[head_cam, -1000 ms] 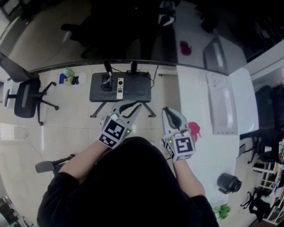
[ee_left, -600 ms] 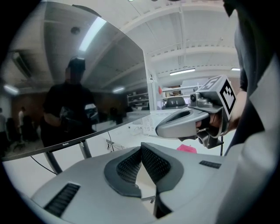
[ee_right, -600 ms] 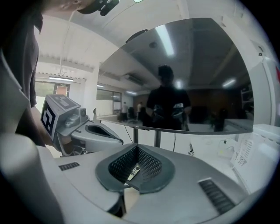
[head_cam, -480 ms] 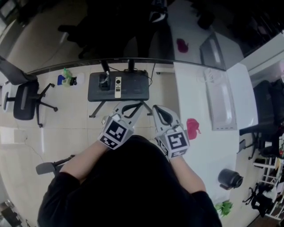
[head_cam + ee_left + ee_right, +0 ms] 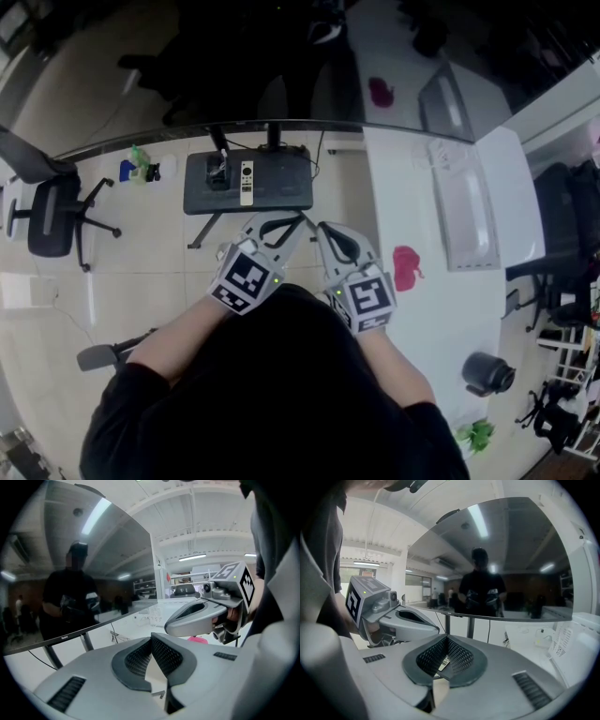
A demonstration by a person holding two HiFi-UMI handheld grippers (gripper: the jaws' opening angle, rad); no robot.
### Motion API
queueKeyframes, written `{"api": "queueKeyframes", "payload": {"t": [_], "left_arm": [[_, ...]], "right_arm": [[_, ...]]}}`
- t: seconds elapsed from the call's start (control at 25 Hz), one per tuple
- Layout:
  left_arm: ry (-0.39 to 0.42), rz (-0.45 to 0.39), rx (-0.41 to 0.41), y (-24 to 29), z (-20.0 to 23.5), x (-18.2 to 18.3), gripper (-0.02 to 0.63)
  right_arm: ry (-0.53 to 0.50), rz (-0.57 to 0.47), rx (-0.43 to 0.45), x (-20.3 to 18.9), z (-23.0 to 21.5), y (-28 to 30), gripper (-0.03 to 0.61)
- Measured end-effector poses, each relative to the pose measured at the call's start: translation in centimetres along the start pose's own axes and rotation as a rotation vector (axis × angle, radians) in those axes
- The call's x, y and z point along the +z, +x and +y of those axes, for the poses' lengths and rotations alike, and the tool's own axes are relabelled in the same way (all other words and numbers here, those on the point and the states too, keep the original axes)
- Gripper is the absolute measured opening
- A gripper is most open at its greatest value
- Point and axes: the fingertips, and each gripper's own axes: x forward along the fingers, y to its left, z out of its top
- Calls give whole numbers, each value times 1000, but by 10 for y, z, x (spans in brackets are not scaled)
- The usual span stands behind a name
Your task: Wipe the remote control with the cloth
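Remote control (image 5: 247, 182) on dark stand (image 5: 286, 184), pink cloth (image 5: 405, 267) on white table (image 5: 417, 187)

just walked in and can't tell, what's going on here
A person holds a gripper in each hand, close together in front of the body. The left gripper and the right gripper are both shut with nothing between the jaws. The remote lies on a small dark table ahead, and the pink cloth lies on the white table to the right. Neither is being touched, so the wiping has not started.
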Motion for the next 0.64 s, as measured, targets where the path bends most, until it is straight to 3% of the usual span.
{"api": "queueKeyframes", "payload": {"t": [0.64], "left_arm": [[-1, 3, -7, 3, -1, -1, 0]], "right_arm": [[20, 15, -15, -2, -1, -1, 8]]}}
